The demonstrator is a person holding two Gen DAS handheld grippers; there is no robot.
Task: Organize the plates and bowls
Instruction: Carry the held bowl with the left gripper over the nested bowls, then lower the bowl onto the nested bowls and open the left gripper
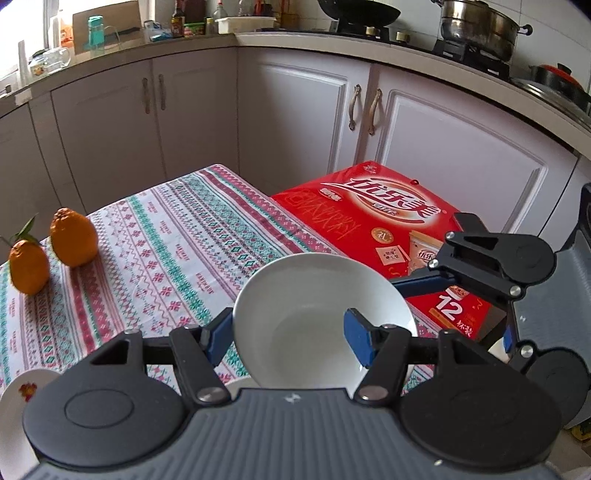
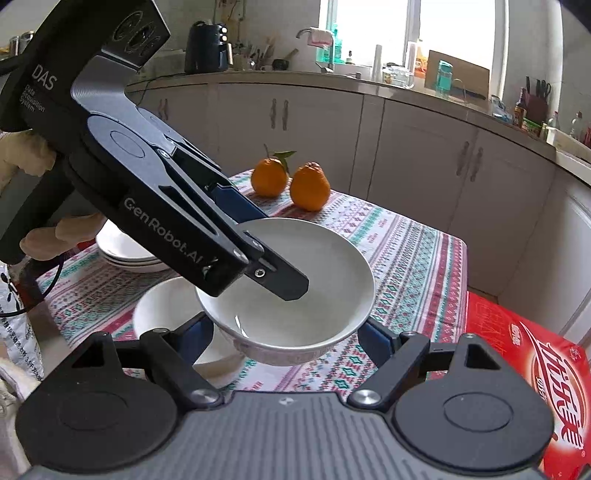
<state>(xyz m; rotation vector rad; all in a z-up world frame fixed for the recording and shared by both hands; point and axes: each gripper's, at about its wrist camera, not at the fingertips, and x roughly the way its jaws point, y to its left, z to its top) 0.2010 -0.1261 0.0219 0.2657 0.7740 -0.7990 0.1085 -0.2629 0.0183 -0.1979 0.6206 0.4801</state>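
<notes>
A: Item one, the white bowl: raised above the tabletop, the left gripper clamped on its rim at nine o'clock, one finger inside, one outside.

B: Right gripper?

A: Fingers apart, flanking the bowl's base, not gripping.

B: Done so far?

A: Plate stack at ten o'clock, apparently sorted. A second bowl sits beneath at eight o'clock; nesting the held one there seems outstanding.

B: Other stock?

A: Two oranges, twelve o'clock.

Home kitchen, cabinets, stove with wok, sink window
</notes>
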